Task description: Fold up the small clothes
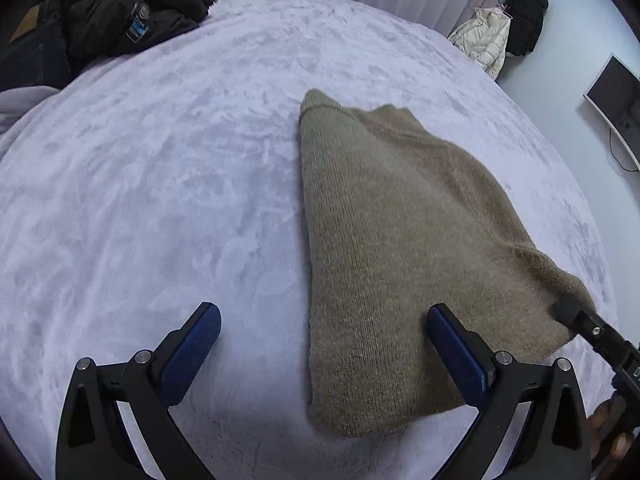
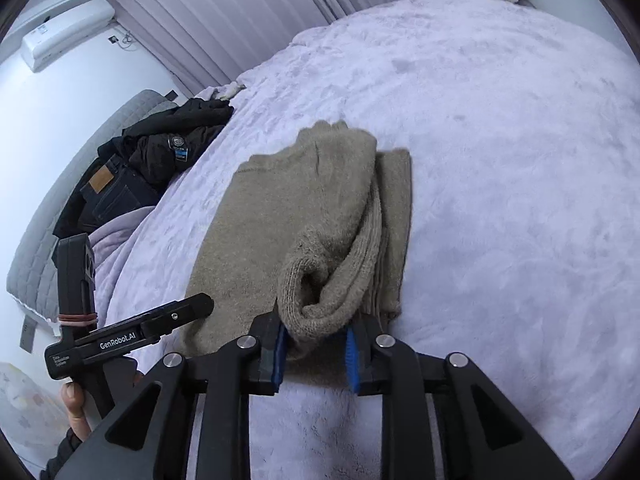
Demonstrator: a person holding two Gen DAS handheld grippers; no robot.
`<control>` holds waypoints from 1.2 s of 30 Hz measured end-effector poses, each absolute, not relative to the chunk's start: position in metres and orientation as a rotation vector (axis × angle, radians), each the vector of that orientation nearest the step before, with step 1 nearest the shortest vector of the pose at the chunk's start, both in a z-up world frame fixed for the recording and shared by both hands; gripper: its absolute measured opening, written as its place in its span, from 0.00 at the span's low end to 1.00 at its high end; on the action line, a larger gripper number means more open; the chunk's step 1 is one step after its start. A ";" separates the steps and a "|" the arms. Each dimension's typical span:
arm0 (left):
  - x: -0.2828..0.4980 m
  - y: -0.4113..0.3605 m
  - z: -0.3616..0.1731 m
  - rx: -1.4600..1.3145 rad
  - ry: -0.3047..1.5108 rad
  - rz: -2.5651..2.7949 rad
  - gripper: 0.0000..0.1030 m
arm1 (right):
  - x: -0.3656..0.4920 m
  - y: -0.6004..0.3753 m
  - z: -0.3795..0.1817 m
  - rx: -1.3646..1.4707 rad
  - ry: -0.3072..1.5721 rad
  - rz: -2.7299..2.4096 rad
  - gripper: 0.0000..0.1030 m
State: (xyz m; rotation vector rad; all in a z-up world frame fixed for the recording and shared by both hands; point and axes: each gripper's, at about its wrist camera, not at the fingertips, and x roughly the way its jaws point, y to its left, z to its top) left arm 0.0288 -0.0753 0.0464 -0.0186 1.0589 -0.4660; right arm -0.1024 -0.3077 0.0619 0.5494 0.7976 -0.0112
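The right gripper (image 2: 316, 344) pinches a lifted cuff of the tan sweater (image 1: 400, 240), mid-fold. The left gripper (image 1: 324, 340), jaws wide, hovers just beside it. Next, I judge, carry the cuff across.

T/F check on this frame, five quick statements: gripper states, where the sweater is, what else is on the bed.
1. The right gripper is shut on the sweater. True: its fingers pinch a rolled knit edge.
2. The left gripper is gripping the sweater too. False: its fingers are spread wide and hold nothing.
3. The sweater lies on a lavender plush blanket. True.
4. The sweater is bright red. False: it is tan-brown knit.
5. Dark clothes are piled at the far edge of the bed, apart from the sweater. True.
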 end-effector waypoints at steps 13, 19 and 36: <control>0.061 -0.099 0.036 -0.037 1.109 -0.479 1.00 | -0.040 -0.294 0.120 0.351 0.744 0.076 0.62; 0.056 -0.084 0.003 -0.086 1.157 -0.525 1.00 | -0.032 -0.316 0.029 0.507 0.917 0.081 0.59; 0.084 -0.136 0.005 0.007 1.174 -0.471 1.00 | 0.083 -0.347 0.024 0.554 1.057 0.193 0.70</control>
